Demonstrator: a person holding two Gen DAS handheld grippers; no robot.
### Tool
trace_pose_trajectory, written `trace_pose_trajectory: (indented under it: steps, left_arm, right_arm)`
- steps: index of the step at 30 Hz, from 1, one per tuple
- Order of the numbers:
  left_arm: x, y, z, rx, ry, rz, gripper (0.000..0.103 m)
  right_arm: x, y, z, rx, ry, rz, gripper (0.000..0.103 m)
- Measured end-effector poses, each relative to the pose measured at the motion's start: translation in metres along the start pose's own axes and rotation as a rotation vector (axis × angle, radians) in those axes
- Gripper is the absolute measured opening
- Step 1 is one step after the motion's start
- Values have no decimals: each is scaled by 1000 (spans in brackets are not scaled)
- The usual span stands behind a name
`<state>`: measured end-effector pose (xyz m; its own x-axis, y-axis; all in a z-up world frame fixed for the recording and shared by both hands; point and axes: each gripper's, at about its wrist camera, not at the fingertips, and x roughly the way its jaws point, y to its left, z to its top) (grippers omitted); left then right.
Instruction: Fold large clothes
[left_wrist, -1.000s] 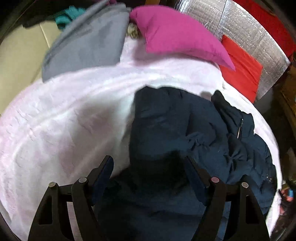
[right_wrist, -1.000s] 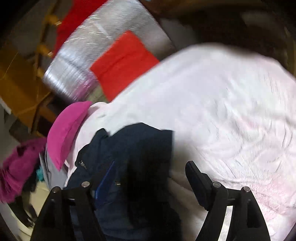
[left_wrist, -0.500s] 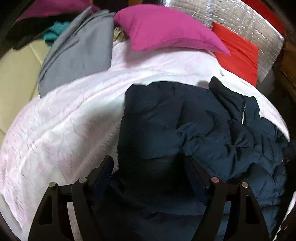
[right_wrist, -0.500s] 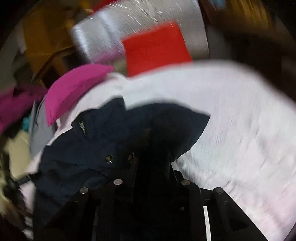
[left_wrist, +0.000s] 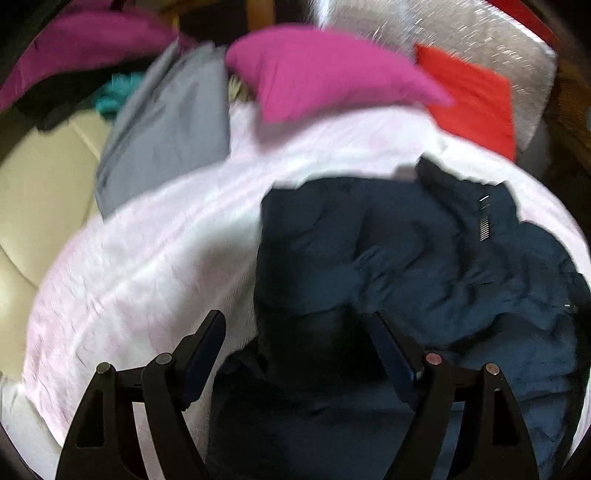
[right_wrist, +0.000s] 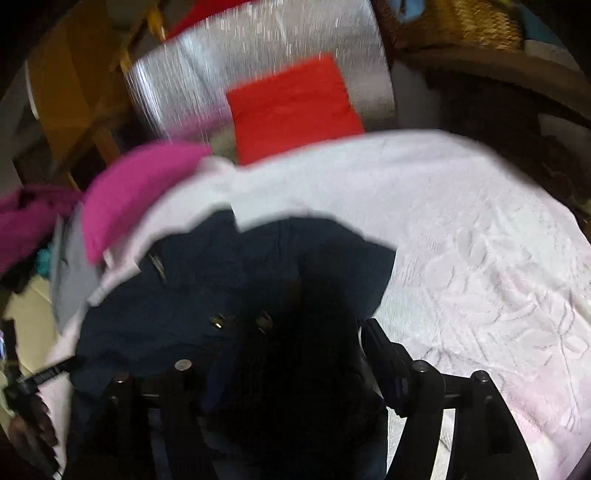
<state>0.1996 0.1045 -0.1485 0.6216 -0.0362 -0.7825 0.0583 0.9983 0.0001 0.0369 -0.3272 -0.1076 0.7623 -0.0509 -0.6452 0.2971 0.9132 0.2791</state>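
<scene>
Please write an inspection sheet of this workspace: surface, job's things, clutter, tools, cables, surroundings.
Surface: bed with a pale pink textured blanket, wrinkled.
Job's things: dark navy jacket lies crumpled on the blanket, zipper visible, not neatly folded.
Clutter: magenta pillow, grey folded garment, red cushion, teal cloth.
Tools: left tool open above the jacket's near edge; right tool has just been opening, with jacket fabric between its fingers; whether it grips, cannot tell.
Cables: nothing seen.
Surroundings: silver foil panel, woven basket, wooden furniture.

Navy jacket (left_wrist: 424, 258) on pale pink bedspread (left_wrist: 147, 266)
</scene>
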Motion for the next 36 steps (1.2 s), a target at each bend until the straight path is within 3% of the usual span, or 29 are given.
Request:
trace_pose_trajectory:
  steps: [3, 5, 7, 8, 11, 14, 19, 23, 25, 27, 28, 30, 32, 36]
  left_arm:
    - [-21, -13, 2, 13, -82, -70, 82]
    - [-24, -28, 2, 33, -105, -129, 82]
    - [-22, -44, -1, 75, -99, -144, 82]
    - [-18, -53, -2, 104, -87, -139, 82]
    - [-8, -70, -9, 158, -48, -141, 82]
    - [16, -74, -23, 182, 65, -111, 82]
    - [18, -74, -25, 195, 88, -115, 82]
    - [1, -63, -18, 128, 52, -153, 82]
    - [-8, -59, -14, 128, 5, -132, 82]
    - [-8, -52, -9, 121, -18, -69, 82]
    - [-1, -45, -8, 108, -5, -39, 82]
    - [20, -35, -9, 83, 65, 1, 82]
    - [36, -27, -13, 48, 121, -33, 83]
    - [24, -31, -9, 59, 75, -37, 83]
  right_arm:
    - [-15, 15, -2, -19, -28, 128, 70]
    - [-14, 36, -9, -57, 4, 202, 61]
    - [3, 56, -18, -95, 81, 245, 42]
    - [12, 64, -23, -103, 122, 263, 42]
    - [37, 82, -39, -128, 210, 249, 42]
    - [73, 85, -57, -156, 351, 205, 42]
    - [67, 83, -55, -148, 358, 211, 42]
    - [47, 82, -45, -116, 273, 270, 42]
    - [48, 84, -43, -122, 269, 259, 42]
    - [63, 82, -49, -116, 334, 217, 41]
    - [72, 78, -54, -108, 379, 204, 39]
    - [70, 75, -53, -103, 379, 208, 39]
    - [61, 76, -47, -89, 365, 230, 39]
    - [46, 69, -35, -53, 282, 286, 39]
